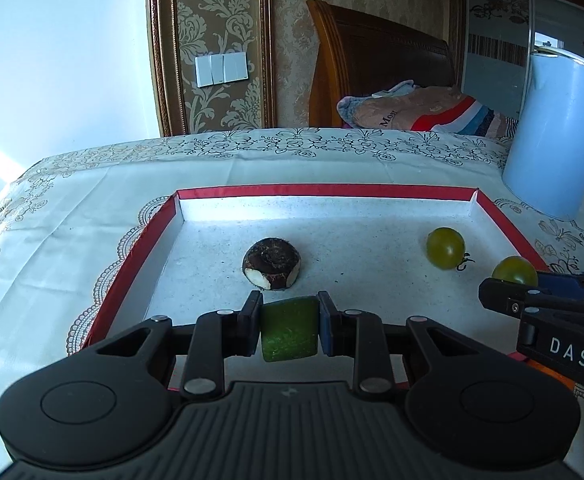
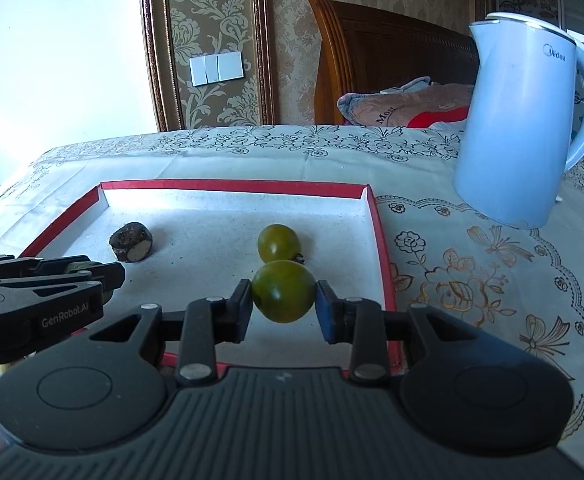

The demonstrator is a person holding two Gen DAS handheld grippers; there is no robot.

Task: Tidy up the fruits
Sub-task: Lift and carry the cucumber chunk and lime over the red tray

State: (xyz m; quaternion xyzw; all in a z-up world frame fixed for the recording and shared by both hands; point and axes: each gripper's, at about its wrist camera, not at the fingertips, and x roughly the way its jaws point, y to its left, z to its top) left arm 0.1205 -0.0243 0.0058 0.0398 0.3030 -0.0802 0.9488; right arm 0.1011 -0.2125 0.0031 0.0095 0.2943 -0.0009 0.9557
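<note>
Left gripper (image 1: 290,326) was clamped on a green fruit chunk (image 1: 289,330) over the red-rimmed tray (image 1: 323,191), likely to set it beside the brown water chestnut (image 1: 272,263). Right gripper (image 2: 283,305) pinched one green tomato (image 2: 283,297), touching or just before the other (image 2: 278,243); contact was unclear.

Table (image 2: 451,264) covered with cream floral tablecloth (image 1: 92,200). Directly on it: shallow red-rimmed tray (image 2: 383,248) near the front, pale blue kettle (image 2: 519,128) standing upright just beyond the tray's right far corner.
</note>
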